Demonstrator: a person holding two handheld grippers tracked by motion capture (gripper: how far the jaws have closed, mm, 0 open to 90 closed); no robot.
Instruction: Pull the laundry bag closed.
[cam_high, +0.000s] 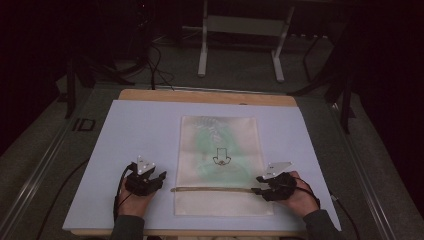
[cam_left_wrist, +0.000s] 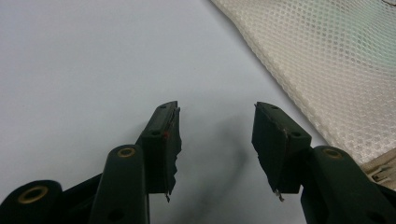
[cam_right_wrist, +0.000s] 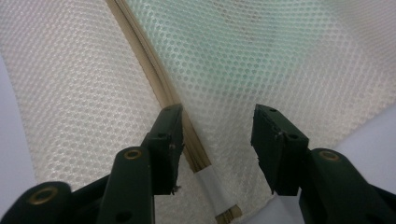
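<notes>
High view shows a white mesh bag (cam_high: 220, 165) lying flat at the middle of the pale blue counter (cam_high: 140, 125). Left gripper (cam_high: 150, 182) rests just left of the bag, jaws spread over bare surface. Right gripper (cam_high: 262, 186) sits at the bag's right edge, jaws spread astride its zipper (cam_right_wrist: 154, 74), pinching nothing.

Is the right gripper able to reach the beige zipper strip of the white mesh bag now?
Probably yes: the right gripper stands open over the beige zipper strip, with nothing between them.

Wooden table (cam_high: 210, 95), blue mat (cam_high: 140, 130), mesh bag (cam_high: 220, 150)
</notes>
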